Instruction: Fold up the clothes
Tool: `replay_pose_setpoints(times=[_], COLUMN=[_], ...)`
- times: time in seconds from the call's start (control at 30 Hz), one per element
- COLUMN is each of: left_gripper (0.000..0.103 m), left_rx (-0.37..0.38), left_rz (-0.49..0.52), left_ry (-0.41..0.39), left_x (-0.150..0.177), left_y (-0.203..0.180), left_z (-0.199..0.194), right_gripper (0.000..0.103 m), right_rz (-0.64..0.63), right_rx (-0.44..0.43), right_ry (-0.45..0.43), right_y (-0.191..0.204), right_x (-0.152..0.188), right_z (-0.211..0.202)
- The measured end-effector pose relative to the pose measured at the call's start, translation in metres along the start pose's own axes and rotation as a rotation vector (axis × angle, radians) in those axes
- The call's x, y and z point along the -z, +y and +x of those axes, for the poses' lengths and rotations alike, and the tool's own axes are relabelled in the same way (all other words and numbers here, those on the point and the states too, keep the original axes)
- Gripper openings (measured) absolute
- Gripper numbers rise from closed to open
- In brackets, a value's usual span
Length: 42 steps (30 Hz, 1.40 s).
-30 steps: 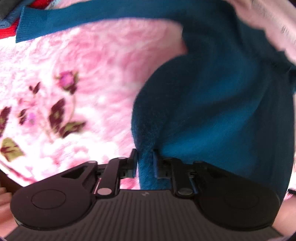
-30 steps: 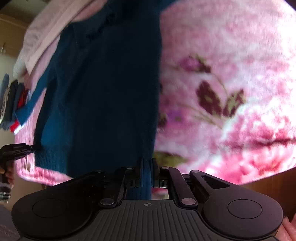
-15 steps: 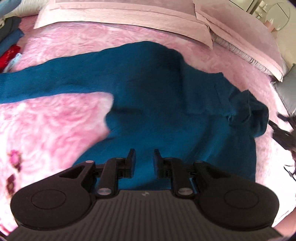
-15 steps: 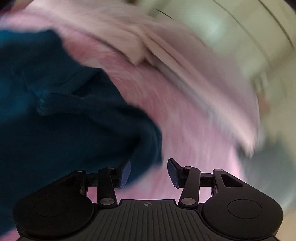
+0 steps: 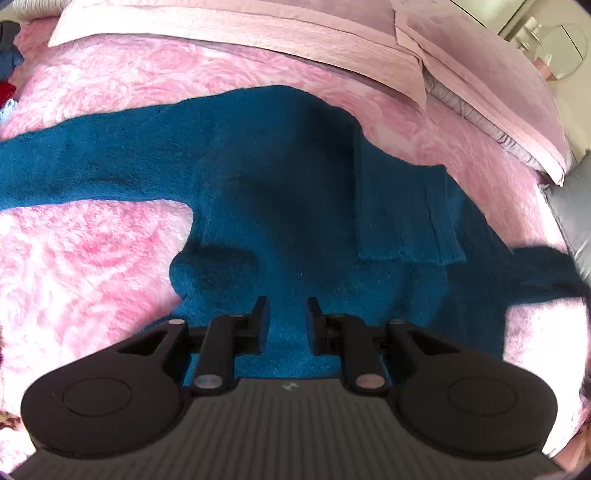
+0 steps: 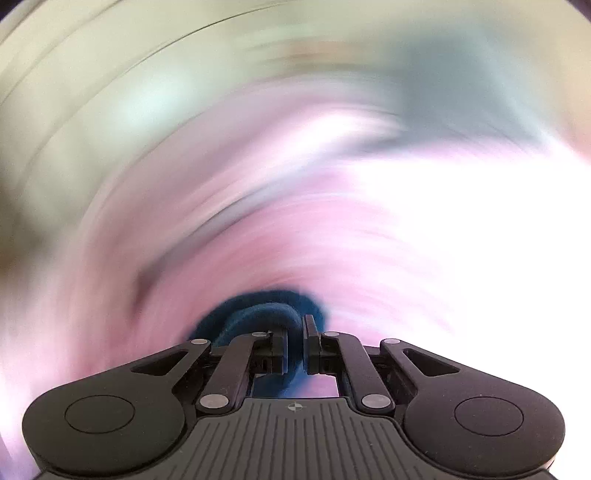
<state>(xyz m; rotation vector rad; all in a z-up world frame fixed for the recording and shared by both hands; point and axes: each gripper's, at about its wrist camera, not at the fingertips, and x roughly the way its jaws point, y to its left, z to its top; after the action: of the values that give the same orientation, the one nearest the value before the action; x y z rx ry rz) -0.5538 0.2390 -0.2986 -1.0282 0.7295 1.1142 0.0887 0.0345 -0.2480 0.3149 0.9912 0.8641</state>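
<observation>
A blue knit sweater [image 5: 295, 166] lies spread on the pink fluffy blanket [image 5: 92, 258], with one sleeve [image 5: 74, 158] stretched to the left and a ribbed part [image 5: 402, 221] folded over its right side. My left gripper [image 5: 287, 314] points down at the near edge, its jaws narrowly apart with blue cloth filling the gap. In the left wrist view the sweater's right sleeve [image 5: 546, 273] is a blur. My right gripper [image 6: 294, 332] is shut on a bunch of blue sweater cloth [image 6: 258, 310]. The rest of the right wrist view is smeared by motion.
Pink pillows [image 5: 258, 29] lie along the far side of the bed. A grey cushion [image 5: 576, 206] sits at the right edge. A pile of other clothes [image 5: 7, 59] shows at the far left corner.
The left gripper swung from close over the blanket to a view across the spread sweater. The right gripper let go of the sweater, opened wide, then shut on a bunch of blue cloth while swinging fast.
</observation>
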Motion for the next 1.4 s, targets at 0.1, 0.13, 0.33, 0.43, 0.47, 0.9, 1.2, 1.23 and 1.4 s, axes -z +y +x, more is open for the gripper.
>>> replay_pose_setpoints(times=[0.1,0.13,0.33,0.43,0.47,0.9,1.2,1.23,1.4], left_gripper=[0.015,0.015,0.026,0.034,0.034,0.023,0.028,0.033,0.045], left_rx=[0.005,0.003,-0.013,-0.007,0.007,0.339,0.463,0.425,0.221], left_rz=[0.021,0.041,0.200,0.323,0.350,0.111,-0.015,-0.012,0.187], left_ry=[0.022,0.025,0.004,-0.031,-0.034,0.169,-0.256,-0.301,-0.198], left_x=[-0.007,-0.011,-0.045,-0.070,-0.078,-0.110,-0.275,-0.289,-0.291], left_y=[-0.001,-0.003,-0.014,-0.023,-0.025,-0.034,-0.049,-0.044,-0.002], left_z=[0.015,0.020,0.046,0.061,0.068,0.162,0.143,0.139,0.151], right_gripper=[0.039,0.040,0.040,0.040,0.040,0.036,0.080,0.088,0.087], right_rz=[0.502,0.489,0.157,-0.216,-0.347,-0.328,-0.240,-0.223,-0.527], right_rx=[0.201,0.234,0.336,0.237,0.172,-0.385,-0.609,-0.589,-0.428], right_ry=[0.125,0.141,0.179,0.192,0.202,0.873,0.580,0.515,0.458], right_y=[-0.098,-0.103,-0.087,-0.013,0.015,0.173,0.283,0.288,0.271], right_x=[0.012,0.016,0.030,0.033,0.044,0.198,0.137,0.121,0.097], right_z=[-0.025,-0.031,-0.059,-0.021,-0.006,0.193,0.257,0.264,0.287])
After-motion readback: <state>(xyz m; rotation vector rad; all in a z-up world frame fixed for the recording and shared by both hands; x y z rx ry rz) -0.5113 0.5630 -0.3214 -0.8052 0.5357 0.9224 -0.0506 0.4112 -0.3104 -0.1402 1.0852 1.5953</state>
